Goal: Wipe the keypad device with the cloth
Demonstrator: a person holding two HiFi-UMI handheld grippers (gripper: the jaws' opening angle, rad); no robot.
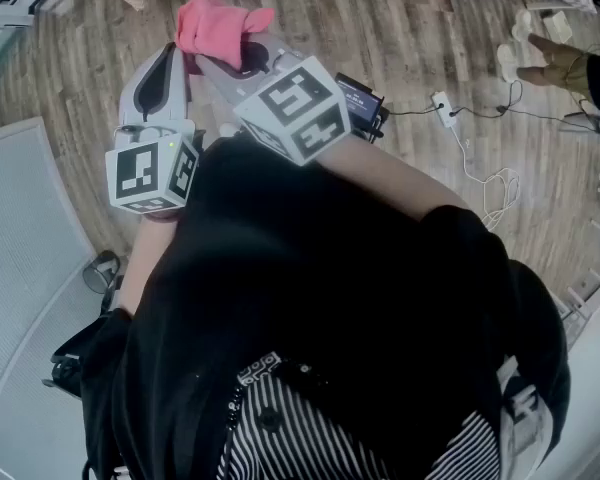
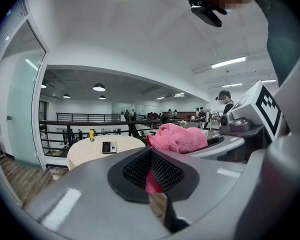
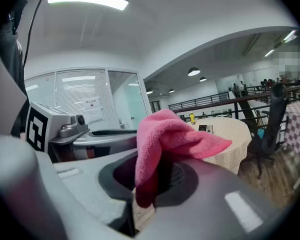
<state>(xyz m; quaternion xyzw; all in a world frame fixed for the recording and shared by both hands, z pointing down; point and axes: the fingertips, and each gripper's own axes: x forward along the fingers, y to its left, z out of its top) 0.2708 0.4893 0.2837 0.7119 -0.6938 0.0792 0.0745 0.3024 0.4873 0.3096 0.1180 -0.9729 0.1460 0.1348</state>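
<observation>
Right gripper [image 3: 152,184]: jaws clamped on pink cloth [image 3: 170,136], which is bunched above pads at centre frame.
Left gripper [image 2: 152,181]: jaws closed to narrow slit with pink sliver in it. Judged nipping cloth edge.
Both tools held close together in front of person's chest, upper left of head view.
Keypad device [image 2: 106,147]: lies on round table [image 2: 85,156], left of centre in left gripper view, well apart from cloth.
Progress: cloth in grip. No contact with device. Approach and whole wipe outstanding.
</observation>
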